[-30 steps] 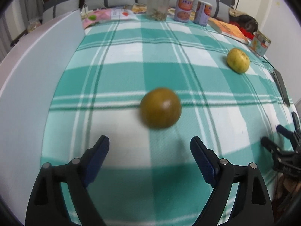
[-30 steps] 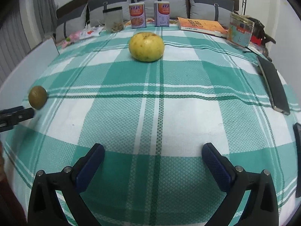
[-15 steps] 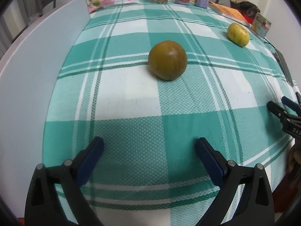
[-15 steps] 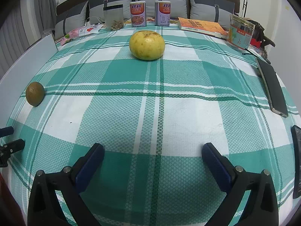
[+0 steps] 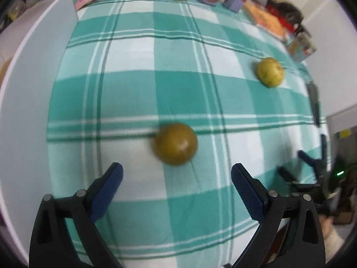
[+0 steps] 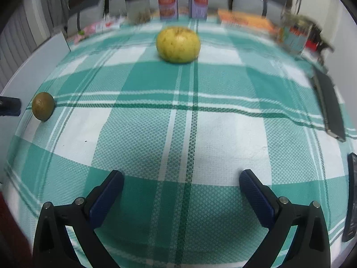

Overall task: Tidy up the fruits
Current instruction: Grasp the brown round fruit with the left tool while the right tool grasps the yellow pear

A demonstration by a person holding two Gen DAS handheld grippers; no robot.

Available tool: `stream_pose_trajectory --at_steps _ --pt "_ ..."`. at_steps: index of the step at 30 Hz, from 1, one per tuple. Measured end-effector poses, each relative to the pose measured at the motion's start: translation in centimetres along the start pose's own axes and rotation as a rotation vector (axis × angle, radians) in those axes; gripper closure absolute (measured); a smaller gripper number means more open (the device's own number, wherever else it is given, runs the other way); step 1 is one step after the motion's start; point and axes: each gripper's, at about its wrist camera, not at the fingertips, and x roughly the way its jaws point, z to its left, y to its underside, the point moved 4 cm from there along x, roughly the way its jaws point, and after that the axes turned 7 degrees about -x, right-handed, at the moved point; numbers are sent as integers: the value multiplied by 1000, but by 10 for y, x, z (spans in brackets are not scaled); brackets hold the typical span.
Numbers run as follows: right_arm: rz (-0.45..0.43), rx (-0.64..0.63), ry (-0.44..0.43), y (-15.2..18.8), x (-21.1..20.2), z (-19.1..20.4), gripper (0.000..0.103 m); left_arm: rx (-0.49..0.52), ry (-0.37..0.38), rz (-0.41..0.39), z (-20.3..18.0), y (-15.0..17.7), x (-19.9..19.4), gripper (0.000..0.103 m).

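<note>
A brownish-green round fruit [image 5: 175, 144] lies on the green checked tablecloth just ahead of my open, empty left gripper [image 5: 177, 178]. It also shows in the right wrist view [image 6: 43, 105] at the far left, next to a left fingertip [image 6: 10, 106]. A larger yellow apple-like fruit [image 6: 178, 44] lies far ahead of my open, empty right gripper [image 6: 181, 184]; in the left wrist view the yellow fruit [image 5: 270, 72] is at the right. The right gripper [image 5: 296, 167] shows at the left view's right edge.
A white board [image 5: 24, 102] borders the cloth on the left. Two cans [image 6: 183, 5], a clear jar [image 6: 137, 9], an orange book [image 6: 243, 20] and a printed tin [image 6: 294, 36] line the far edge. A dark phone [image 6: 330, 107] and a remote [image 6: 352, 203] lie at right.
The left gripper has moved forward towards the brownish fruit, which now sits just beyond its fingertips. The right gripper has shifted slightly; its view is blurred by motion.
</note>
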Motion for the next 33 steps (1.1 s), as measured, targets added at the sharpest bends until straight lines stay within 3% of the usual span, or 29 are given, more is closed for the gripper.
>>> stream_pose_trajectory --at_steps 3,9,13,16,21,28,29,30,32,33 --pt "34 169 -206 -36 -10 -26 0 -9 -30 17 -1 -13 3 5" --pt "99 346 -337 -137 -9 -65 0 -116 -28 63 5 -24 9 5" --pt "140 305 -296 -181 7 -57 0 -140 -20 65 5 -28 8 5" --pt "235 235 -238 -196 32 -41 0 -157 -18 77 3 -31 14 5" --pt "319 80 -85 -196 62 -23 0 -158 -33 97 -3 -34 25 6" --pt "346 35 -68 -191 76 -17 11 -151 -75 96 -6 -30 39 6" --pt "351 25 -54 -191 78 -17 13 -144 -87 90 -6 -29 40 12" --pt "355 16 -39 -191 80 -18 17 -141 -98 87 -6 -28 40 29" --pt "356 15 -15 -190 82 -22 27 -154 -100 102 -2 -25 44 52" --pt "351 11 -1 -190 83 -24 34 -166 -89 110 0 -24 47 53"
